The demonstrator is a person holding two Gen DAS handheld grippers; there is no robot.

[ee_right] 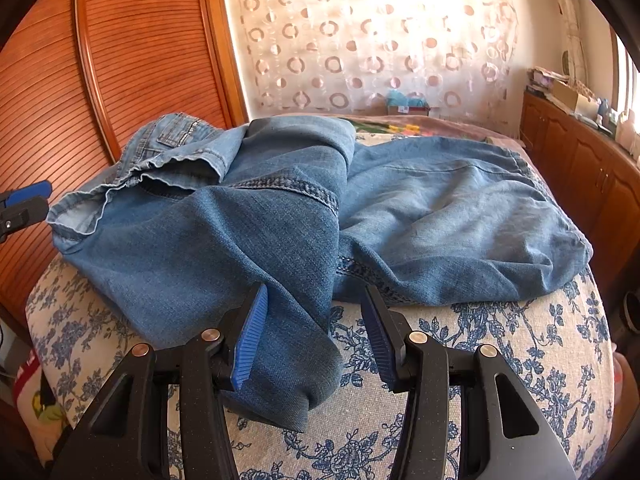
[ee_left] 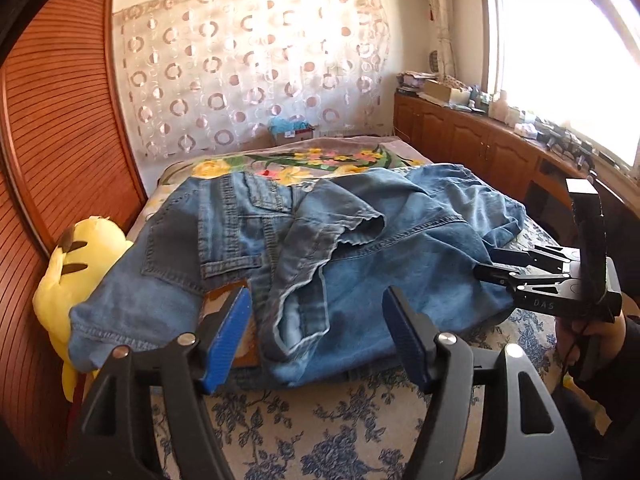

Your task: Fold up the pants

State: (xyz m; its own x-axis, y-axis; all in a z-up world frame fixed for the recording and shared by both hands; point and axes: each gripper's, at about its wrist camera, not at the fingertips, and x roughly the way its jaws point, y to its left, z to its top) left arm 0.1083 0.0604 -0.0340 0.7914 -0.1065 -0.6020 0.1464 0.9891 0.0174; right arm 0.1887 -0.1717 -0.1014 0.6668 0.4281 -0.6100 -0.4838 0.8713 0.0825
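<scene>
Left wrist view. Left claw (ee_left: 316, 332) spread wide, blue pads apart, hovering over the near edge of the pants (ee_left: 360, 248), pressing on nothing. Pants heaped across the bed (ee_left: 320, 420), waistband and back pocket to the left, one hem turned back over the middle, a second bulk of denim running off to the right. Left corner of the denim lapping onto a yellow plush (ee_left: 80, 264), which sits wedged between bed and wardrobe (ee_left: 60, 120); little room on that side. Bare flowered cover in front of the claw, and more clear bed behind the pants up to a curtain (ee_left: 248, 68). At right, the right claw (ee_left: 486, 264) with its tips at the denim's right edge, gripped from below by a hand (ee_left: 588, 340); cabinets (ee_left: 460, 140) close behind it along the window wall.

Right wrist view. Right claw parted about halfway, straddling a folded end of a pant leg at the near bed edge; denim lying against the left pad, a strip of bare cover showing before the right pad, so no pinch. Fold end reaching almost to the bed's front edge. Open cover to the right and in front; cabinets near the bed's far right side. Seen here only: the seam running across the top fold, and the left claw's blue tip at the far left, just off the hem. Plush and hand out of this view.
</scene>
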